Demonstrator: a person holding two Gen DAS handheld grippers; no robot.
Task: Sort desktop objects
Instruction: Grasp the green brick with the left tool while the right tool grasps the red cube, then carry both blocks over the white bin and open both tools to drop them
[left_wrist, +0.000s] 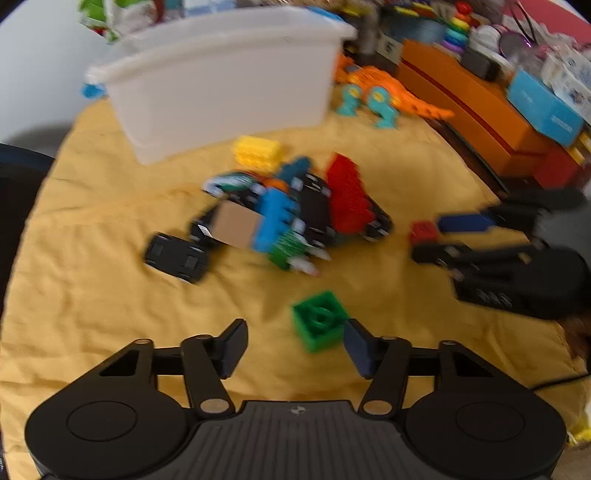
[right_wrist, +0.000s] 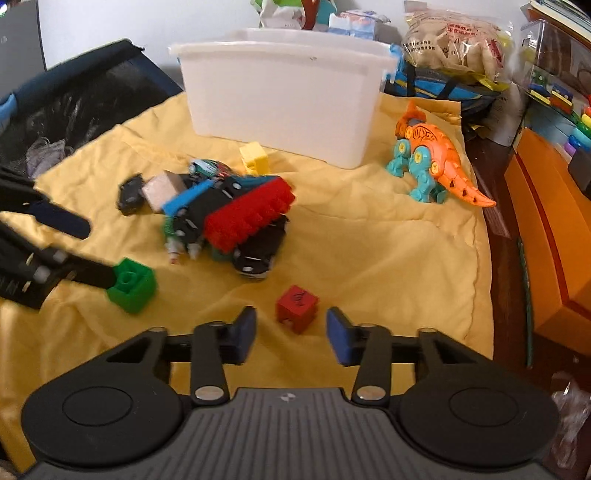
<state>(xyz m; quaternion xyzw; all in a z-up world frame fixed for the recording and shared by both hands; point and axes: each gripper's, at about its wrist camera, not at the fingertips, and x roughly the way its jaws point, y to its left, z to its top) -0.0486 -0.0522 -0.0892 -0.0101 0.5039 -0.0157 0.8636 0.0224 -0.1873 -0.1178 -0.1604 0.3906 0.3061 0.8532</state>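
The red block (right_wrist: 297, 307) lies on the yellow cloth (right_wrist: 369, 258), just ahead of your right gripper (right_wrist: 291, 332), whose jaws stand spread with nothing between them. The green block (left_wrist: 320, 320) touches one finger of your left gripper (left_wrist: 295, 347), also spread wide. Beyond sit the toy pile (right_wrist: 225, 214) and white bin (right_wrist: 284, 107).

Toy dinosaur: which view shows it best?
The right wrist view: the toy dinosaur stands sharp and whole on the yellow cloth, right of the white bin. The left wrist view shows it blurred, partly behind the bin.
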